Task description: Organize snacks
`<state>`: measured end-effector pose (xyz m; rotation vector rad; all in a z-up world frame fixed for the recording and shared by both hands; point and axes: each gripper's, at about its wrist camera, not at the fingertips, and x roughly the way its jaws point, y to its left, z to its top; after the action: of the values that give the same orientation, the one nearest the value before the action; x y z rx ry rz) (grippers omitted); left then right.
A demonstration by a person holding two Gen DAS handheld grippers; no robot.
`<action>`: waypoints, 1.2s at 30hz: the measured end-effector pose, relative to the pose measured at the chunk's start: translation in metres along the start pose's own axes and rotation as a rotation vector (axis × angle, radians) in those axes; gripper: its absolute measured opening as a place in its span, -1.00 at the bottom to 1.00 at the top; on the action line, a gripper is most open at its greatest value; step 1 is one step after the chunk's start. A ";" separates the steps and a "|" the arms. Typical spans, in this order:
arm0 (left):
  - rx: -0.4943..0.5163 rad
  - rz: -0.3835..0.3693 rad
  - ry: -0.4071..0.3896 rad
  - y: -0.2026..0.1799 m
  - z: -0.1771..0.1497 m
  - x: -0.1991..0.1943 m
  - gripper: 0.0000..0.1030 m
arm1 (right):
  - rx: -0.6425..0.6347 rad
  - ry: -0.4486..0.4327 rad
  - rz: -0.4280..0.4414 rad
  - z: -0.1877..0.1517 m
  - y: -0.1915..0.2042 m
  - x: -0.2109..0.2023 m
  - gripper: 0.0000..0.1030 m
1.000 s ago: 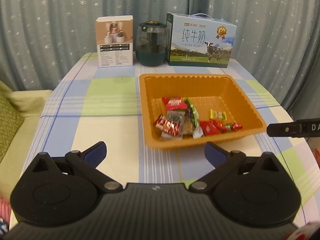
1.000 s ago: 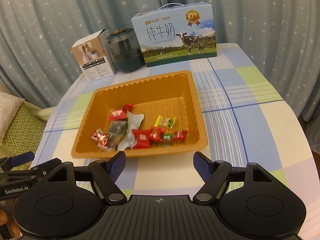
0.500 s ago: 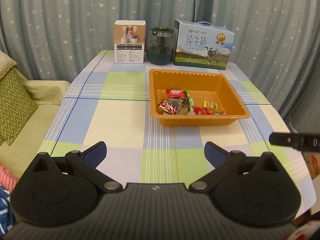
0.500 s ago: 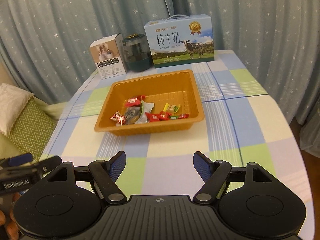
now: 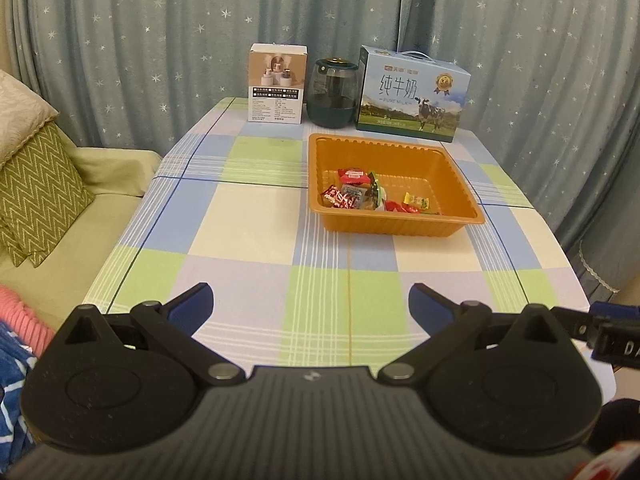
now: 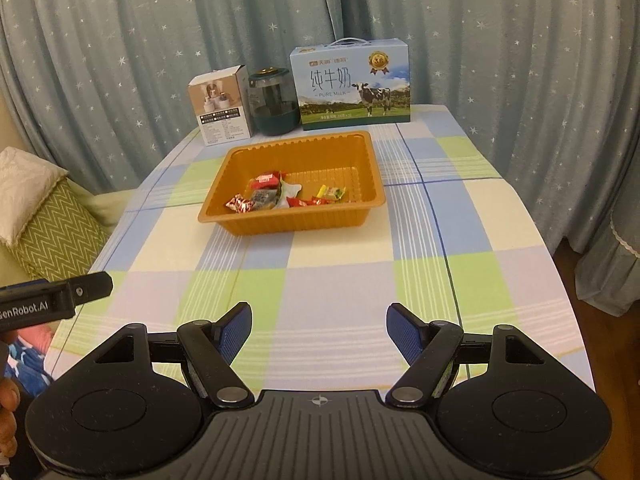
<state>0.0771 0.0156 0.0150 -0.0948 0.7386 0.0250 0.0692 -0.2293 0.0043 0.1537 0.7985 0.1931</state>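
Note:
An orange plastic tray point(image 5: 436, 162) point(image 6: 304, 148) sits on the checked table toward the far middle. Several wrapped snacks point(image 5: 360, 196) point(image 6: 276, 196) lie in its near half. My left gripper point(image 5: 311, 306) is open and empty above the table's near edge, well short of the tray. My right gripper point(image 6: 319, 330) is open and empty, also near the front edge. Part of the right gripper shows at the right edge of the left wrist view point(image 5: 612, 336), and part of the left gripper shows at the left edge of the right wrist view point(image 6: 56, 294).
At the back of the table stand a white product box point(image 5: 277, 83), a dark green jar point(image 5: 333, 93) and a blue milk carton box point(image 5: 412, 94). A sofa with a green zigzag cushion point(image 5: 36, 192) is on the left. Starred curtains hang behind.
Both grippers have pulled back from the tray toward the table's near edge and risen. The tray looks smaller and farther. Both stay open.

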 end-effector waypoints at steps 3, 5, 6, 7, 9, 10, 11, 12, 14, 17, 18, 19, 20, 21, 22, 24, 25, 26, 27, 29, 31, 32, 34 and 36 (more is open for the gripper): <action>0.020 0.016 0.004 -0.005 -0.004 -0.008 1.00 | 0.012 0.001 0.001 -0.007 -0.001 -0.007 0.44; 0.030 0.016 0.007 -0.007 -0.008 -0.013 1.00 | 0.012 0.004 -0.006 -0.012 -0.001 -0.012 0.44; 0.032 0.013 0.008 -0.008 -0.010 -0.015 1.00 | 0.010 0.006 -0.010 -0.014 -0.001 -0.014 0.44; 0.035 0.010 0.011 -0.009 -0.012 -0.017 1.00 | 0.009 0.009 -0.012 -0.017 -0.001 -0.016 0.44; 0.042 0.007 0.016 -0.010 -0.017 -0.020 1.00 | 0.008 0.017 -0.018 -0.022 -0.002 -0.020 0.44; 0.047 0.005 0.020 -0.011 -0.020 -0.021 1.00 | 0.008 0.018 -0.022 -0.025 -0.002 -0.022 0.44; 0.053 0.003 0.024 -0.012 -0.023 -0.023 1.00 | 0.007 0.019 -0.026 -0.028 -0.003 -0.024 0.44; 0.060 0.001 0.028 -0.014 -0.027 -0.024 1.00 | 0.007 0.022 -0.028 -0.031 -0.003 -0.025 0.44; 0.077 -0.002 0.038 -0.017 -0.034 -0.026 1.00 | 0.007 0.026 -0.034 -0.037 -0.004 -0.029 0.44; 0.102 -0.002 0.050 -0.022 -0.044 -0.029 1.00 | 0.009 0.032 -0.038 -0.046 -0.005 -0.035 0.44; 0.107 -0.004 0.054 -0.023 -0.048 -0.029 1.00 | 0.013 0.034 -0.037 -0.048 -0.005 -0.037 0.44; 0.111 -0.006 0.060 -0.025 -0.051 -0.030 1.00 | 0.015 0.036 -0.036 -0.049 -0.006 -0.039 0.44; 0.115 -0.008 0.064 -0.026 -0.054 -0.030 1.00 | 0.015 0.036 -0.037 -0.051 -0.006 -0.041 0.44; 0.120 -0.010 0.067 -0.027 -0.057 -0.031 1.00 | 0.012 0.036 -0.039 -0.053 -0.005 -0.043 0.44; 0.124 -0.011 0.069 -0.028 -0.059 -0.032 1.00 | 0.008 0.036 -0.042 -0.054 -0.004 -0.045 0.44; 0.129 -0.017 0.072 -0.030 -0.063 -0.034 1.00 | 0.002 0.035 -0.045 -0.056 -0.002 -0.049 0.44; 0.131 -0.020 0.073 -0.031 -0.064 -0.035 1.00 | 0.001 0.033 -0.045 -0.057 -0.002 -0.050 0.44; 0.134 -0.021 0.072 -0.032 -0.065 -0.036 1.00 | 0.000 0.031 -0.047 -0.058 -0.002 -0.052 0.44; 0.138 -0.022 0.071 -0.032 -0.067 -0.037 1.00 | 0.002 0.030 -0.049 -0.058 -0.001 -0.053 0.44; 0.139 -0.024 0.072 -0.033 -0.069 -0.038 1.00 | 0.001 0.030 -0.048 -0.058 -0.001 -0.053 0.44; 0.138 -0.026 0.074 -0.033 -0.069 -0.039 1.00 | -0.001 0.029 -0.048 -0.059 0.000 -0.054 0.44; 0.138 -0.026 0.073 -0.033 -0.070 -0.040 1.00 | -0.003 0.029 -0.048 -0.059 0.001 -0.055 0.44; 0.137 -0.026 0.073 -0.033 -0.070 -0.039 1.00 | -0.004 0.030 -0.044 -0.059 0.003 -0.055 0.44; 0.136 -0.024 0.073 -0.033 -0.070 -0.040 1.00 | -0.005 0.028 -0.041 -0.058 0.006 -0.054 0.44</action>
<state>0.0022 -0.0232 -0.0072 0.0257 0.8097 -0.0524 -0.0103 -0.2324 0.0037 0.1303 0.8280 0.1589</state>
